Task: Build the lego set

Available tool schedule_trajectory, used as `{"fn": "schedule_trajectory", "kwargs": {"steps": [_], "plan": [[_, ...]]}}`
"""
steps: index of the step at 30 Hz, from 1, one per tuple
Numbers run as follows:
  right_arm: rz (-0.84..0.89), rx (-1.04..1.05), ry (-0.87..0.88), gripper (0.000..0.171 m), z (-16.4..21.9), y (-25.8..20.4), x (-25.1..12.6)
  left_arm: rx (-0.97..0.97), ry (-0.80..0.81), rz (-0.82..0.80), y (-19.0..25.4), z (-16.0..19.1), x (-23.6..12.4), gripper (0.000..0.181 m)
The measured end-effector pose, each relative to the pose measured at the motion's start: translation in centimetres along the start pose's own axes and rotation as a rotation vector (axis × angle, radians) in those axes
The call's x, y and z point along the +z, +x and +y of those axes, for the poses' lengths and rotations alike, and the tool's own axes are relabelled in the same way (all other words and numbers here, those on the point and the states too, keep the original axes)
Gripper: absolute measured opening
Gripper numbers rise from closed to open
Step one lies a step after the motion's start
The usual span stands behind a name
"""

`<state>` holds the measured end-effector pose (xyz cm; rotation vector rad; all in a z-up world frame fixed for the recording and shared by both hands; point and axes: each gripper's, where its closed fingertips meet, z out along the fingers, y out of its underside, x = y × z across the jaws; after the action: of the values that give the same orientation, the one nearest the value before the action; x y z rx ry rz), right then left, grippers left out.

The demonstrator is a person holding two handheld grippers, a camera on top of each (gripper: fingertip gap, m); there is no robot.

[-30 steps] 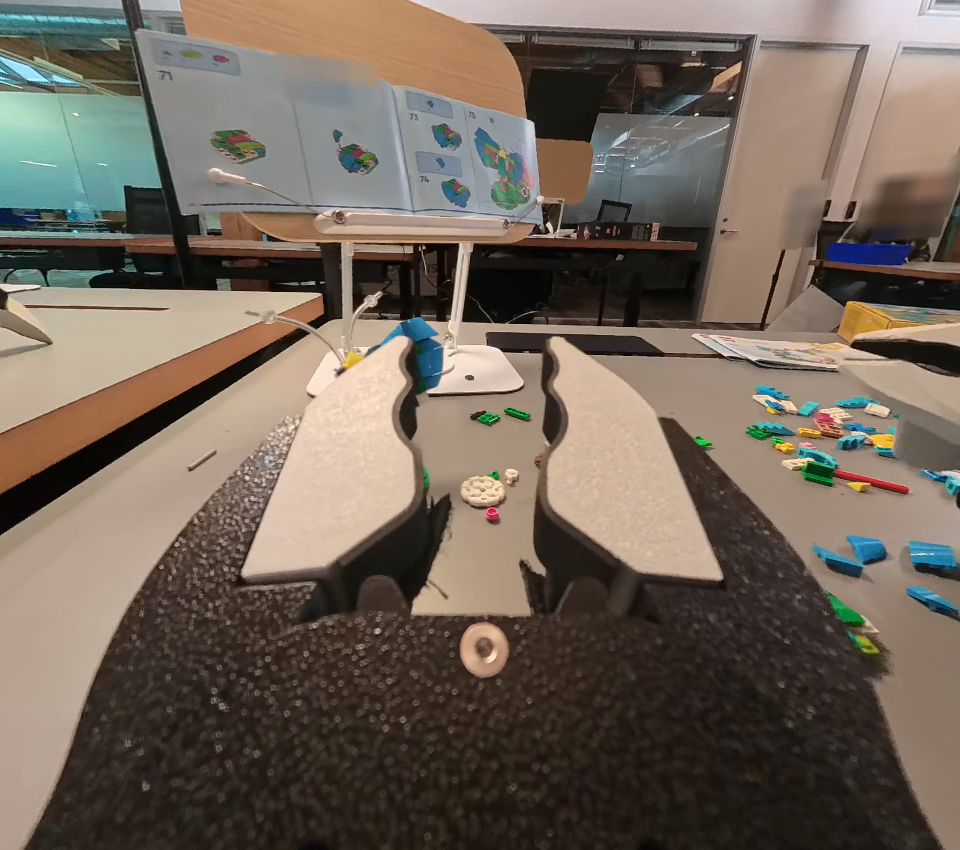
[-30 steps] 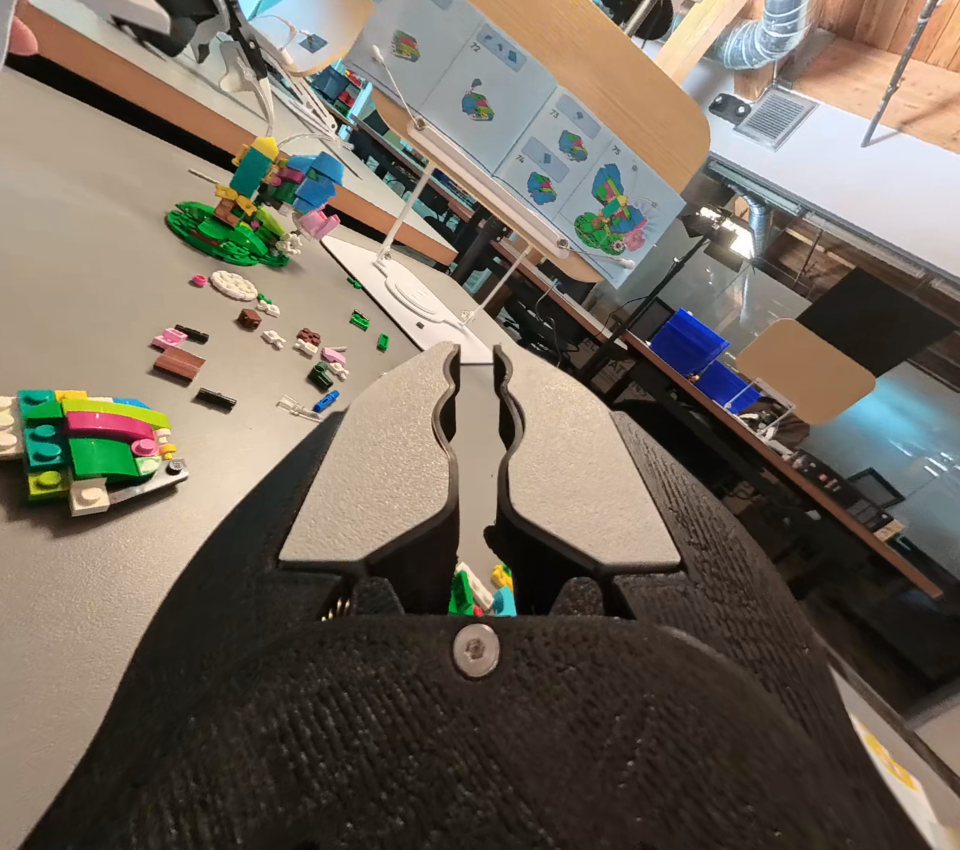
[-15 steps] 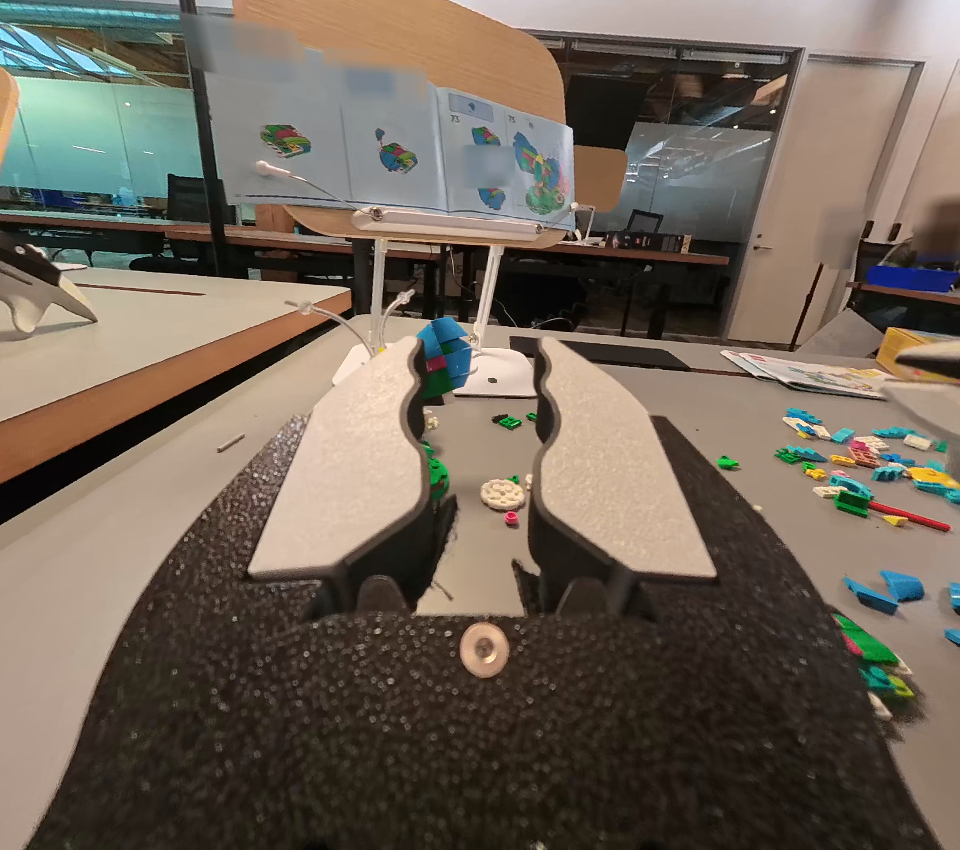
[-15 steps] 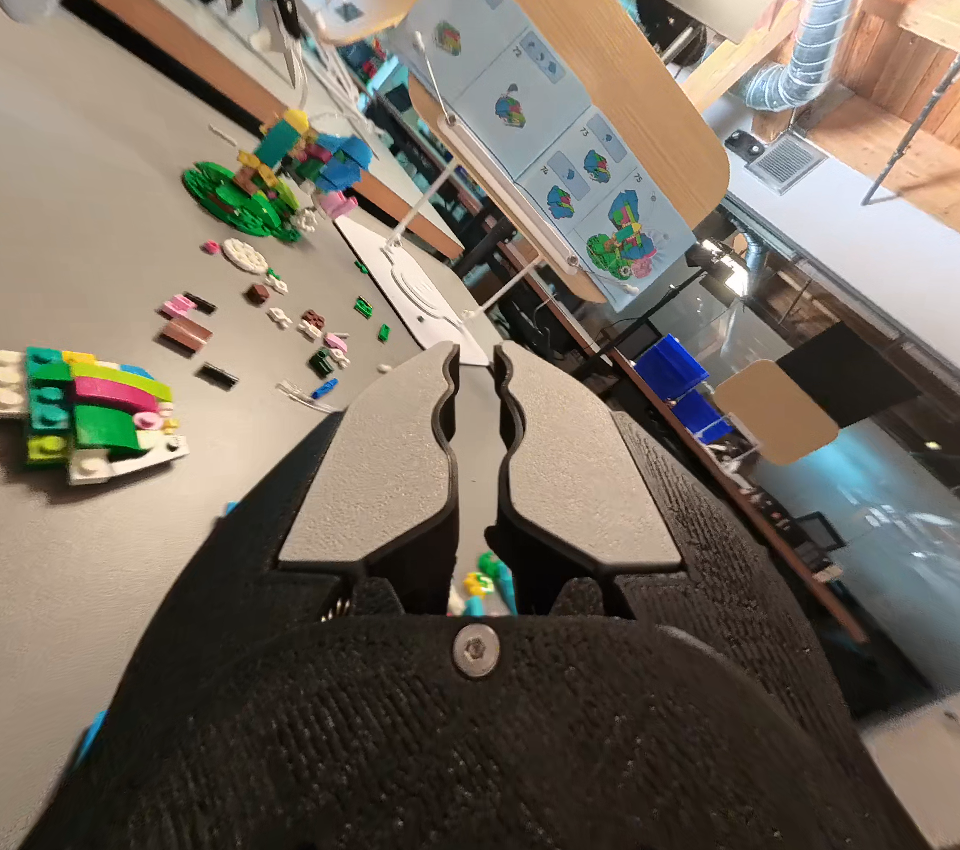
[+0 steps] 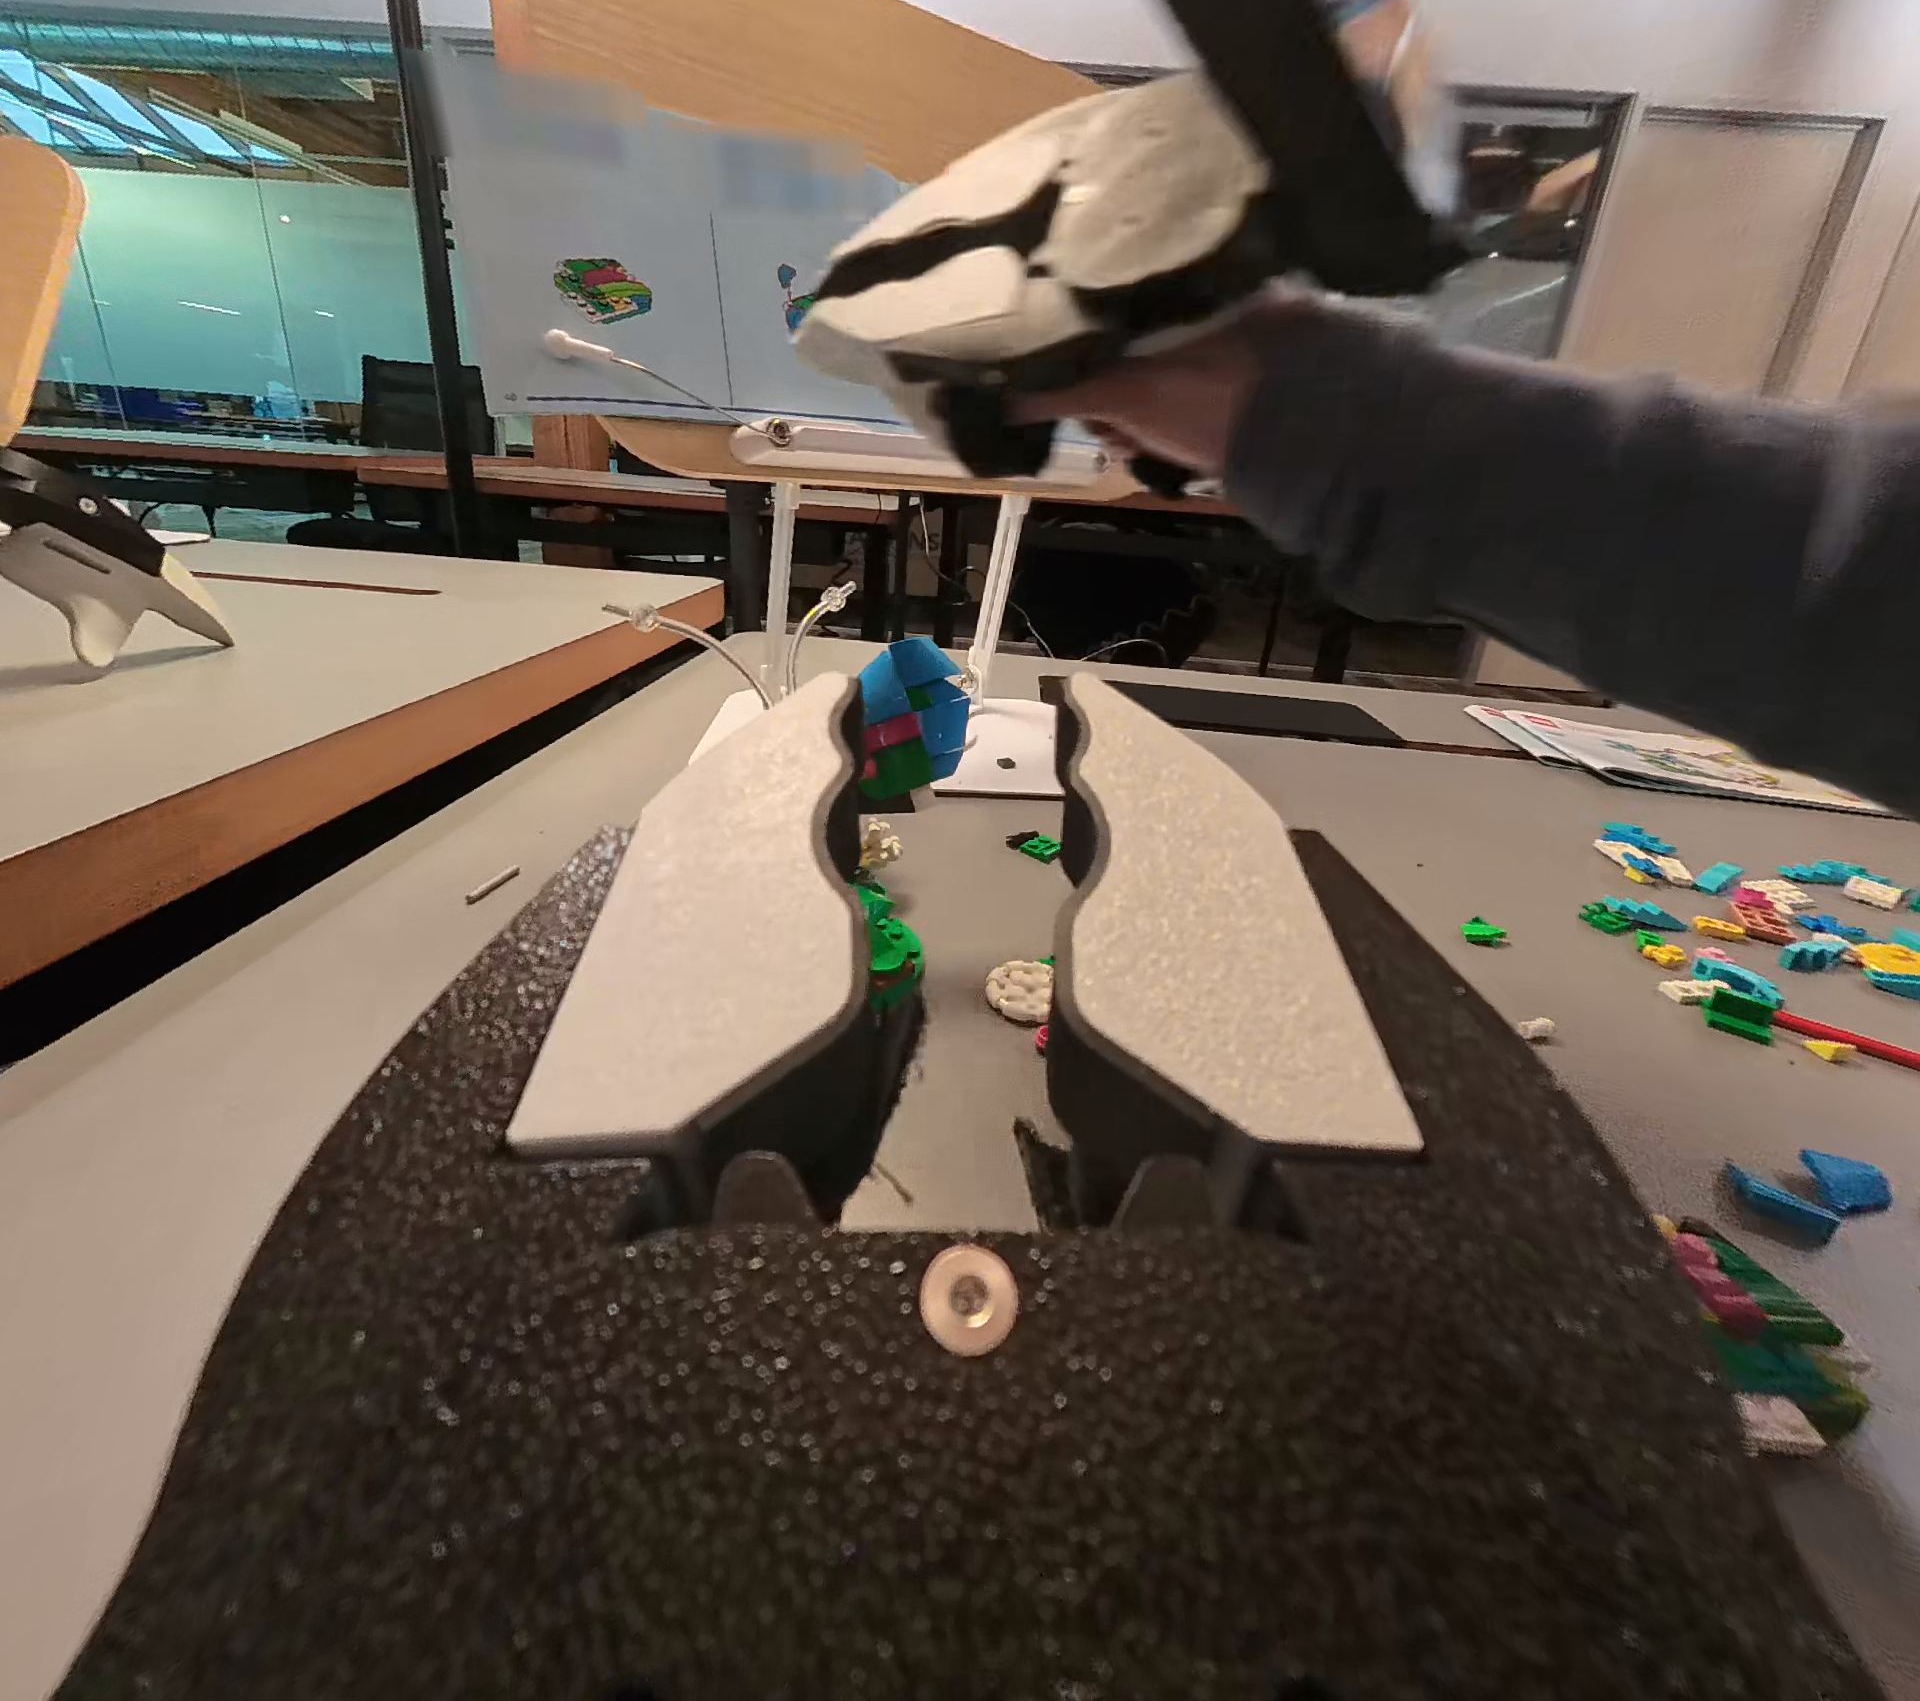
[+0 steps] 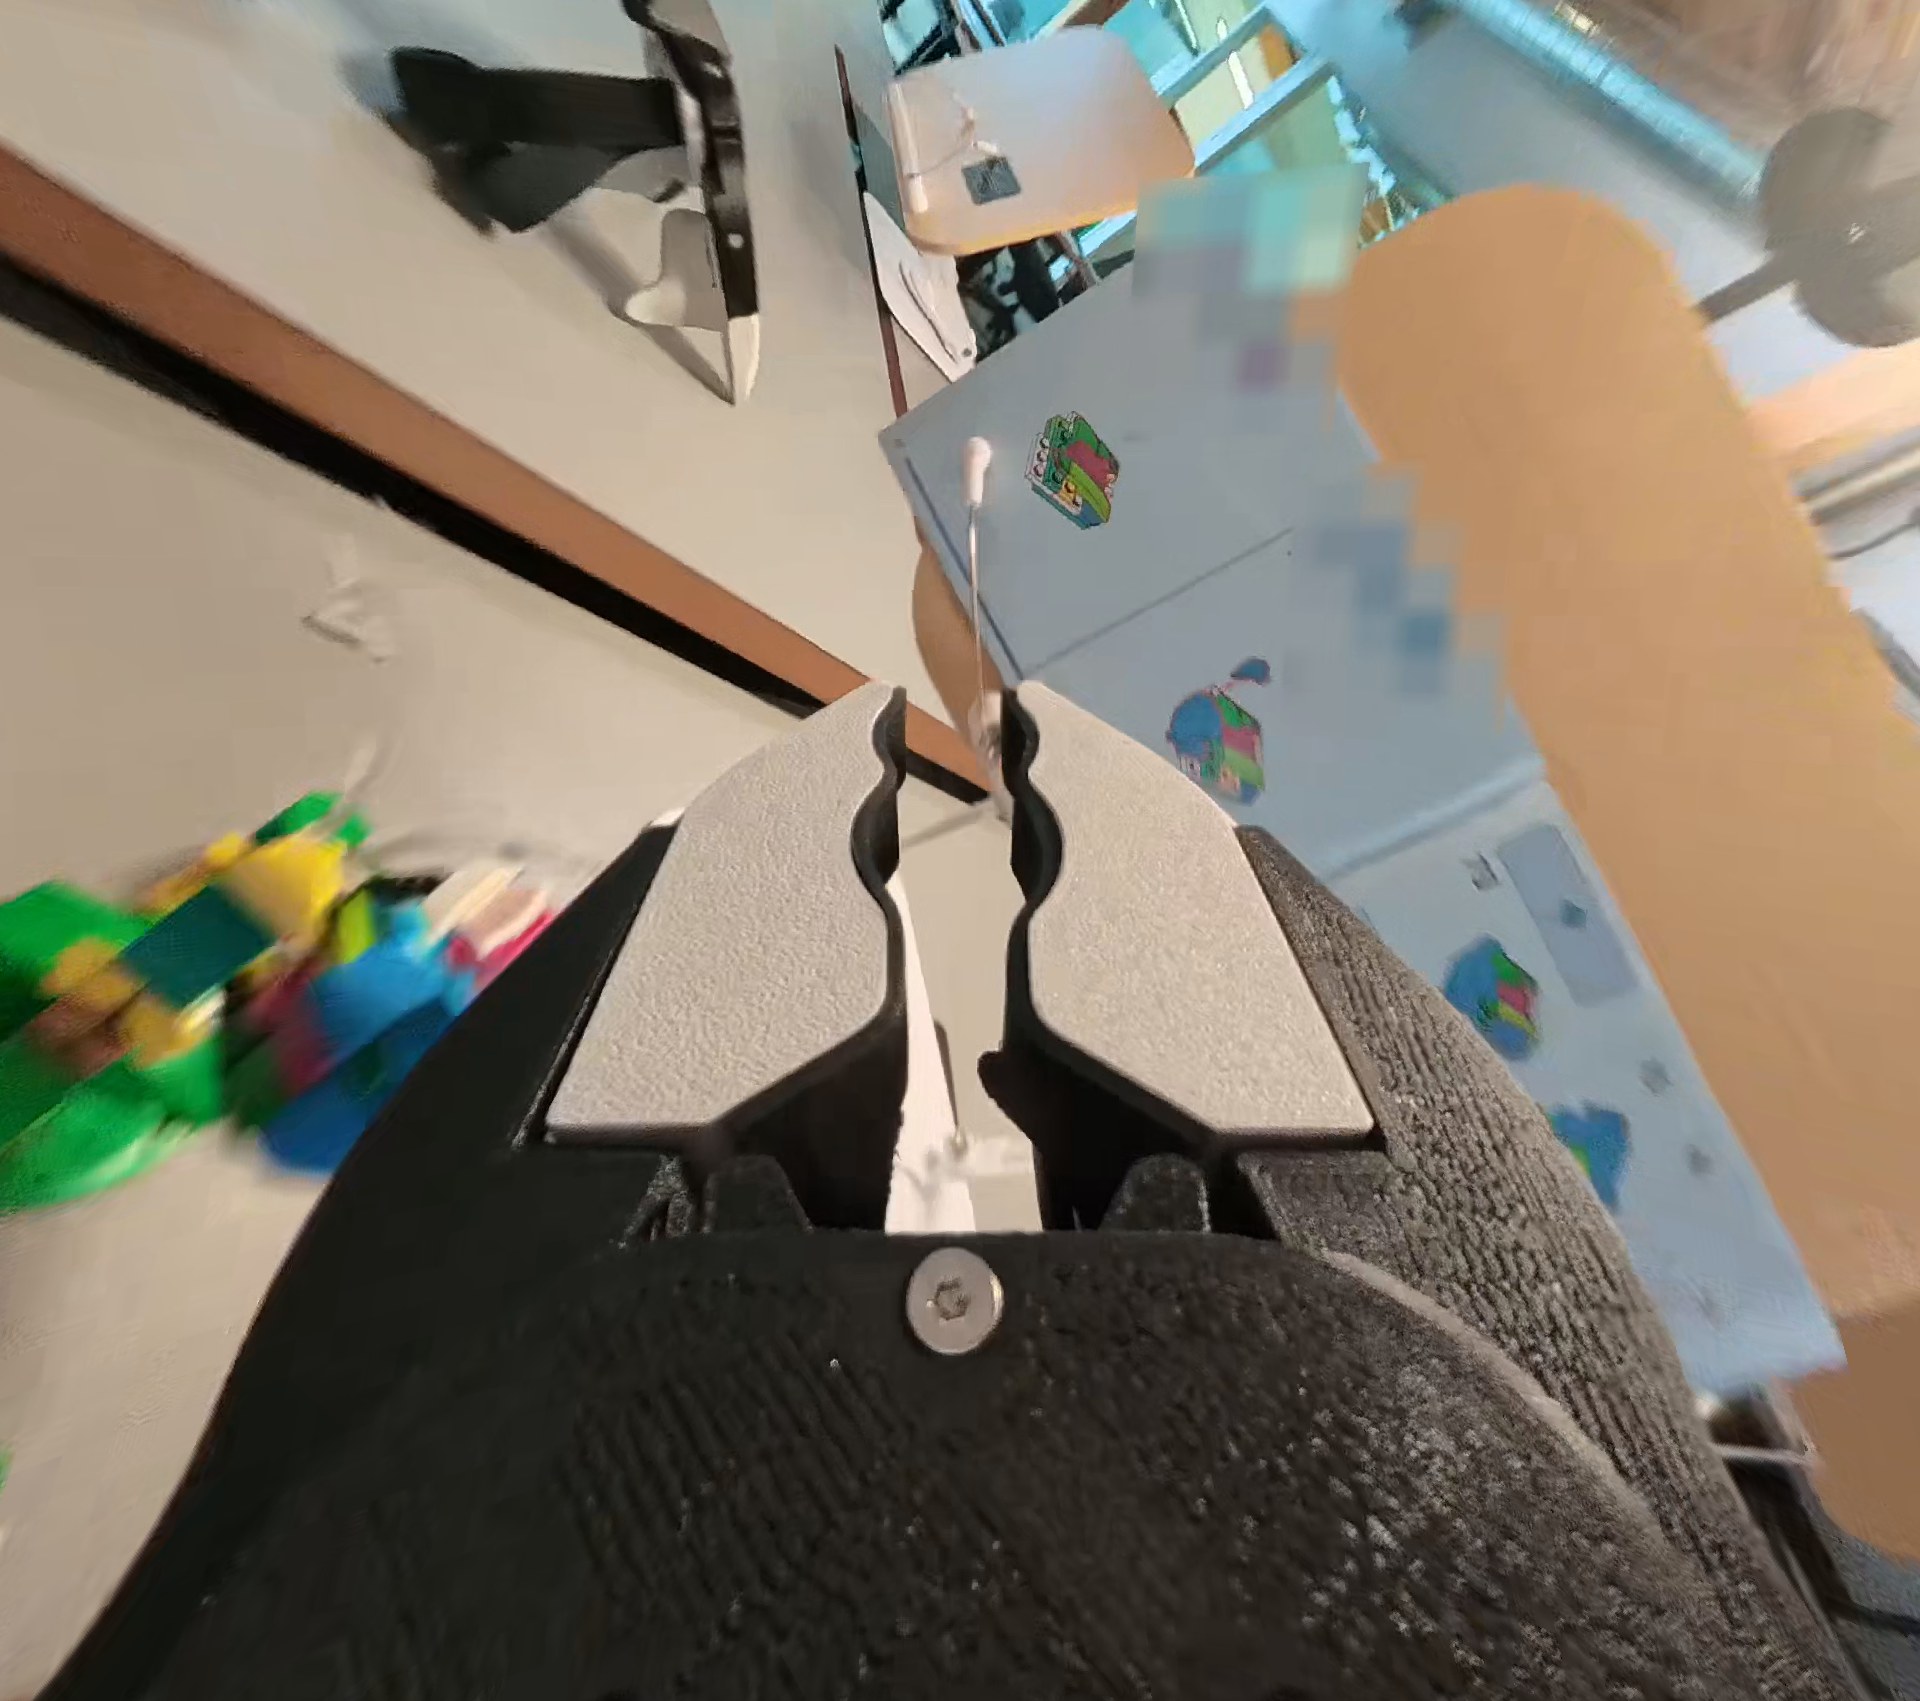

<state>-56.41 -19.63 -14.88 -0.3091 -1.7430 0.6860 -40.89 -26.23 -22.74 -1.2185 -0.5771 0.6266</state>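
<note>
Low over the grey worktop (image 5: 260,1163), left claw (image 5: 956,721) with jaws set wide, nothing between them. Past its left finger stands the model (image 5: 914,716): blue rounded top, pink and green beneath, on a green base (image 5: 888,939). Exact contact between finger and model cannot be told; they look just beside each other. White round plate (image 5: 1018,986) and a small pink stud lie on the worktop between the fingers, farther off.

Right claw (image 5: 821,311) up in the air, held by a hand (image 5: 1143,404) in a dark sleeve (image 5: 1558,508), motion-blurred, in front of the booklet (image 5: 623,321). In its own view, right claw (image 6: 953,711) shows a narrow gap, nothing gripped; a thin page-holder wire (image 6: 977,571) appears behind the tips. Camera tilted hard, model (image 6: 208,976) blurred at lower left.

Booklet open on a white stand (image 5: 997,747) backed by a wooden board (image 5: 748,20).

Loose bricks (image 5: 1756,924) scattered at right: blue, yellow, green, white, a red rod. Flat multicolour sub-build (image 5: 1766,1329) at right edge, near the left claw body. Second booklet (image 5: 1662,758) flat at far right. Spare claw (image 5: 94,581) on the neighbouring worktop
</note>
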Motion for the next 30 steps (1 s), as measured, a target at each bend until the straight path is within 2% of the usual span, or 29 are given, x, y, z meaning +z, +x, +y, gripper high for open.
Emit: {"fn": "schedule_trajectory", "kwargs": {"steps": [4, 9, 17, 25, 30], "plan": [[-0.008, -0.016, -0.106, 0.022, 1.3, 0.5, 6.3, -0.001, -0.019, 0.024, 0.2, 0.3, 0.3, 0.035], [-0.052, -0.072, -0.181, 0.023, 1.9, -0.3, 9.2, -0.025, -0.025, 0.038, 0.2, 0.4, 0.4, 0.032], [-0.133, -0.125, -0.195, 0.020, 2.1, -2.3, 10.2, -0.073, -0.026, 0.055, -0.1, 0.4, 0.5, 0.029], [-0.154, -0.295, -0.206, 0.016, 2.9, -3.3, 10.1, -0.067, -0.027, 0.067, 0.2, 0.4, 0.5, 0.026], [-0.113, -0.361, -0.140, 0.016, 1.6, -3.1, 9.3, -0.071, -0.028, 0.070, 0.2, 0.4, 0.5, 0.024]]}}
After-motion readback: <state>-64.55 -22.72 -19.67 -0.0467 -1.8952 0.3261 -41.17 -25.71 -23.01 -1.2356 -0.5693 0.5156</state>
